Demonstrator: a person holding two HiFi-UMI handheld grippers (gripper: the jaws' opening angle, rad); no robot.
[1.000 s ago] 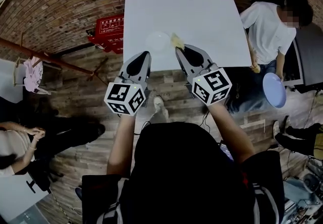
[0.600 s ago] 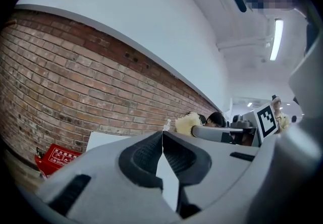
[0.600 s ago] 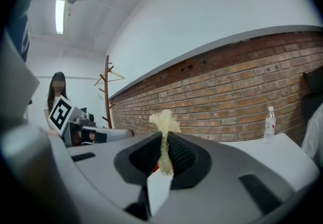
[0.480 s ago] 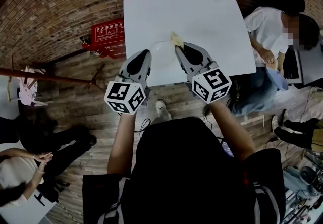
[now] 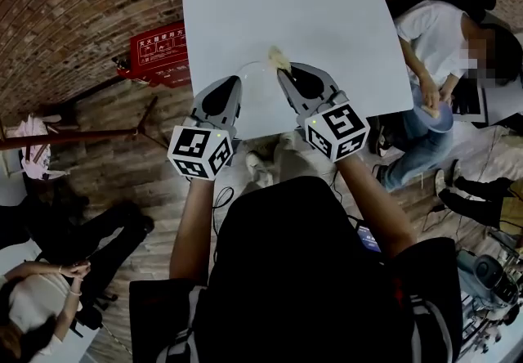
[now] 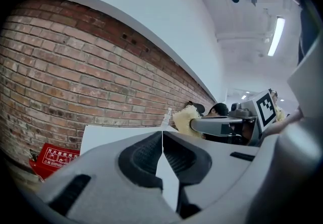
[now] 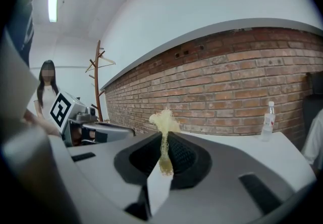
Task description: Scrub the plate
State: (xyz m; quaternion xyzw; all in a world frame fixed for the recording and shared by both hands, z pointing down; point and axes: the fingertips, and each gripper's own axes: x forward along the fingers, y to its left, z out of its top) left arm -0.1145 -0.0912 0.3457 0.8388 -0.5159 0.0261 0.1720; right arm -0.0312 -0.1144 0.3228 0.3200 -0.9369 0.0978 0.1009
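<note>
Right tool [image 7: 164, 143] pinches yellow sponge [image 7: 162, 119] beside plate [image 5: 252, 82]; left tool [image 6: 162, 140] closed.

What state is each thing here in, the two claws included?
left gripper, jaws shut, nothing seen between them.
right gripper, shut on the sponge.
sponge, pinched, its top sticking out above the jaws.
plate, lying on the table by the gripper tips.
bottle, standing upright at the table's far edge.
</note>
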